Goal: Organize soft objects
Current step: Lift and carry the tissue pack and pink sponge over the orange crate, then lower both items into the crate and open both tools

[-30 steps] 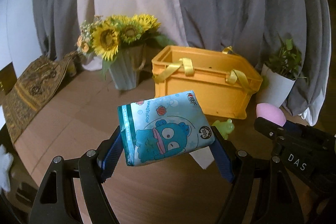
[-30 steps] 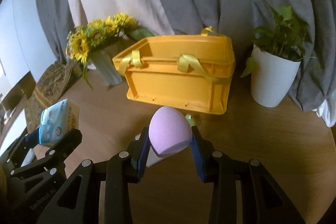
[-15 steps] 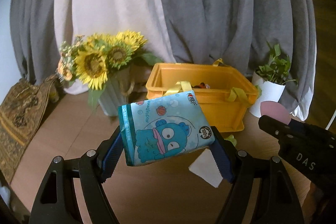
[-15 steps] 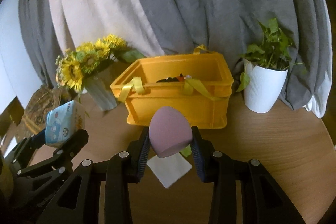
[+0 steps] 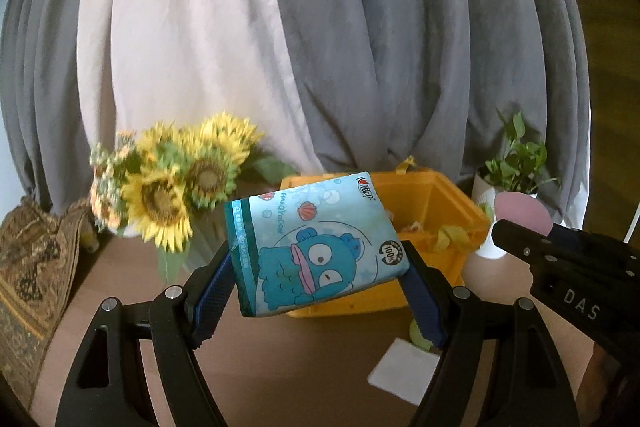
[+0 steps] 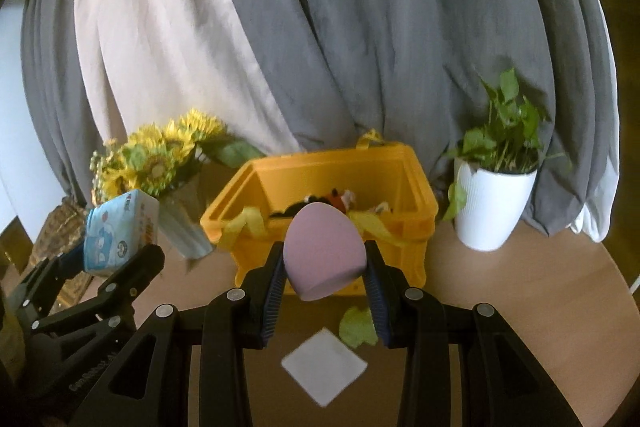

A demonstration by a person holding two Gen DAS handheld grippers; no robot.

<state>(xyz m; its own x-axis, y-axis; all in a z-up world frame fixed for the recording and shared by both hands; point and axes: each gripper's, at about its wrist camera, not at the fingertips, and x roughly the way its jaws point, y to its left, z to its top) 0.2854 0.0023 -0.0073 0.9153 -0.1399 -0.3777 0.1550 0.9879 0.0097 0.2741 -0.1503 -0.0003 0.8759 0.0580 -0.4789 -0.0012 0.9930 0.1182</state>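
Observation:
My left gripper (image 5: 316, 279) is shut on a blue cartoon tissue pack (image 5: 312, 243), held in the air in front of the yellow crate (image 5: 436, 203). My right gripper (image 6: 325, 281) is shut on a pink egg-shaped sponge (image 6: 324, 251), held above the table just before the same crate (image 6: 328, 183), which holds several small soft items. The tissue pack also shows at the left of the right wrist view (image 6: 118, 231), and the sponge at the right of the left wrist view (image 5: 520, 213). A small green soft toy (image 6: 358, 327) and a white square cloth (image 6: 324, 367) lie on the table in front of the crate.
A sunflower vase (image 6: 160, 163) stands left of the crate and a white potted plant (image 6: 494, 199) right of it. Grey and cream curtains (image 6: 320, 27) hang behind. A patterned cushion (image 5: 28, 267) lies at the far left. The wooden table (image 6: 540, 327) is round.
Both grippers have risen with their loads, so the crate's inside now shows. The view has tilted up toward the curtains.

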